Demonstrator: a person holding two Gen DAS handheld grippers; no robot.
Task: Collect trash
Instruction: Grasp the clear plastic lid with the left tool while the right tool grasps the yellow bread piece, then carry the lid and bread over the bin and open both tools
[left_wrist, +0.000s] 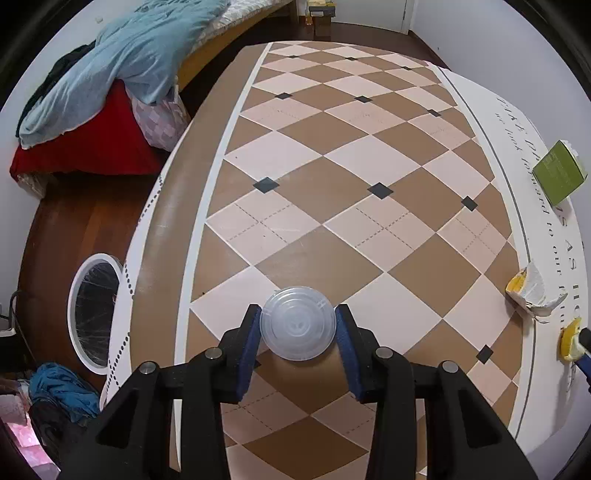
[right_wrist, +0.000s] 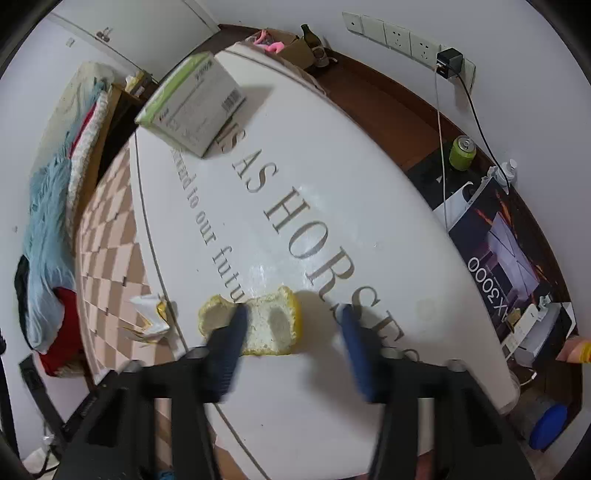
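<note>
Near the bin (left_wrist: 96, 310), left gripper (left_wrist: 297, 322) jaws clamping clear lid (left_wrist: 297, 325), right gripper (right_wrist: 291, 319) jaws wide over peel (right_wrist: 266, 325) on surface (right_wrist: 332, 177).

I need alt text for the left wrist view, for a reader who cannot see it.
The left gripper holds a clear plastic lid between its blue pads above a brown-and-cream checkered table. A white trash bin stands on the floor to the left; a green box and yellow peel lie at right.
</note>
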